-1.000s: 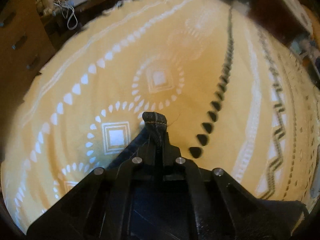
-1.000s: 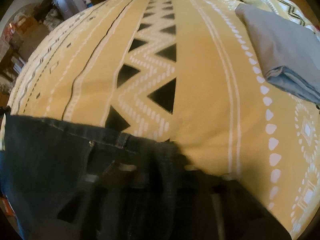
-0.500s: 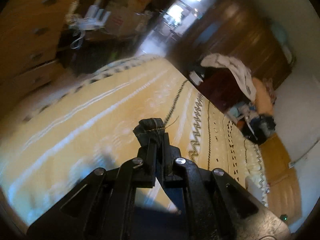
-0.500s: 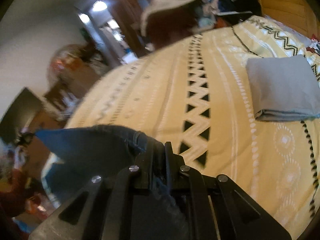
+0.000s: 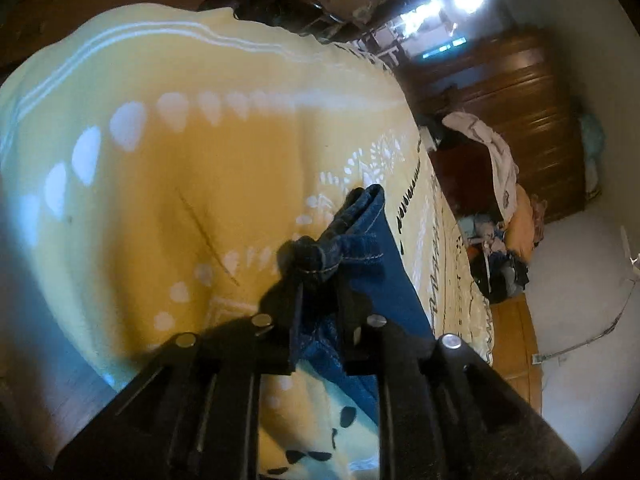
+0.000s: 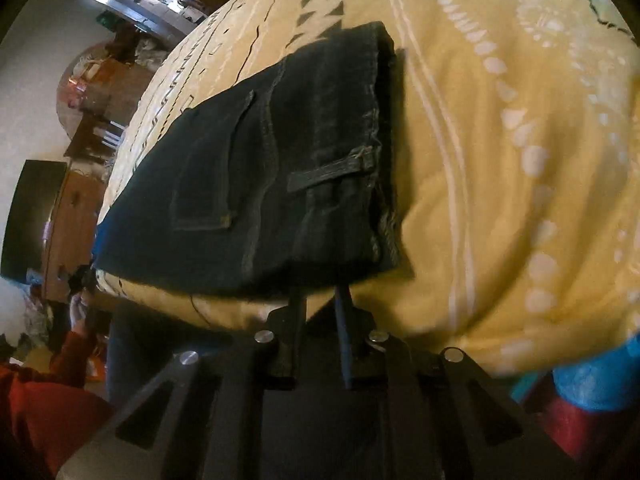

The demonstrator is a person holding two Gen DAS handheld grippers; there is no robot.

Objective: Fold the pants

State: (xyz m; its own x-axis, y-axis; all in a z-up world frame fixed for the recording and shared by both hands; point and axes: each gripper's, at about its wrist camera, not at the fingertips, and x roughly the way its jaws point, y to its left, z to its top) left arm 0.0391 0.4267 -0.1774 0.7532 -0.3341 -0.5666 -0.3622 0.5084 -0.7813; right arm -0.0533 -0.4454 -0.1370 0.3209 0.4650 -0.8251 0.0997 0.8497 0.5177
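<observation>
The left gripper (image 5: 318,280) clamps the jeans (image 6: 280,168) hem; the right gripper (image 6: 320,300) (jaws parted, empty) sits just near the folded waistband.

The left gripper (image 5: 318,276) is pinching denim between near-closed fingers; the right gripper (image 6: 320,300) is hovering with fingers parted.

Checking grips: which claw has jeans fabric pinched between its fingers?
The left claw: the stitched hem of the jeans is bunched between its fingers. The right claw shows a bare gap, the folded jeans lying on the bedspread ahead.
</observation>
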